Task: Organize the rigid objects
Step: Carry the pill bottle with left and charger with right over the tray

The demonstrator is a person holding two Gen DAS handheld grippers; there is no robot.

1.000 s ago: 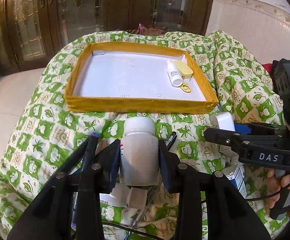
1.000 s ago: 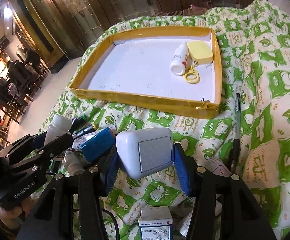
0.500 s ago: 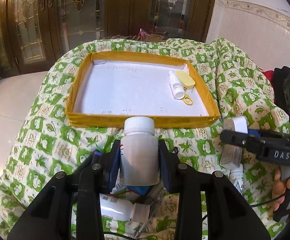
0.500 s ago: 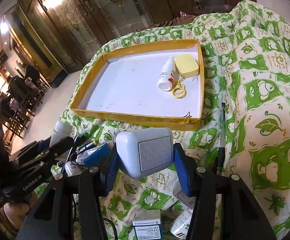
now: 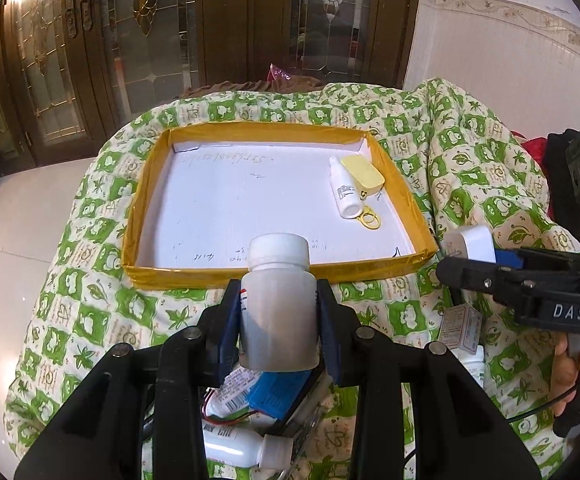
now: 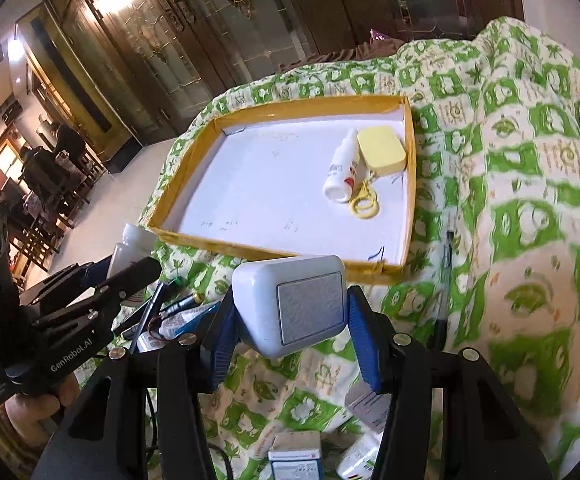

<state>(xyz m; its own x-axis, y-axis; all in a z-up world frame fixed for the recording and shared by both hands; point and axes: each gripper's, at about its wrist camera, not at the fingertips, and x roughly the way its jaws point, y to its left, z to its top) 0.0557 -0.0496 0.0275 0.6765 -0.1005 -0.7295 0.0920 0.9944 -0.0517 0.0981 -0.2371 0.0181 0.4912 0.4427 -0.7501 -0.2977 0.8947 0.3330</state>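
- Green-and-cream patterned quilt [image 5: 90, 320] covers the work surface; dark wooden doors with leaded glass [image 5: 90, 40] stand behind it, pale tiled floor off to the left.
- My left claw [image 5: 278, 316] is clamped on a white plastic bottle [image 5: 277, 308], blue pads pressing both sides, cap end pointing away from me. Bottle is clear of the quilt.
- Straight ahead of the left claw, just past the bottle's cap: a shallow tray with yellow taped walls [image 5: 274, 274] and a white floor.
- In the tray's far-right corner from that claw: a small white dropper bottle [image 5: 344, 192] lying down, touching a yellow flat case [image 5: 364, 172], with a yellow ring clip [image 5: 370, 220] at the bottle's near end.
- Below the left claw: a heap on the quilt with a blue pack [image 5: 282, 390], red wires and a white bottle lying on its side [image 5: 242, 448].
- My right claw [image 6: 290, 312] grips a grey rounded block with a textured square face [image 6: 290, 308], pads on both flanks, block lifted off the quilt.
- Tray's near wall [image 6: 366, 266] sits just beyond the block.
- Right of the right claw: a dark pen [image 6: 444, 288] lying on the quilt beside the tray.
- Beneath the right claw: small cartons [image 6: 296, 456]; print too small to read.
- Each claw shows in the other's view, a hand on its grip.
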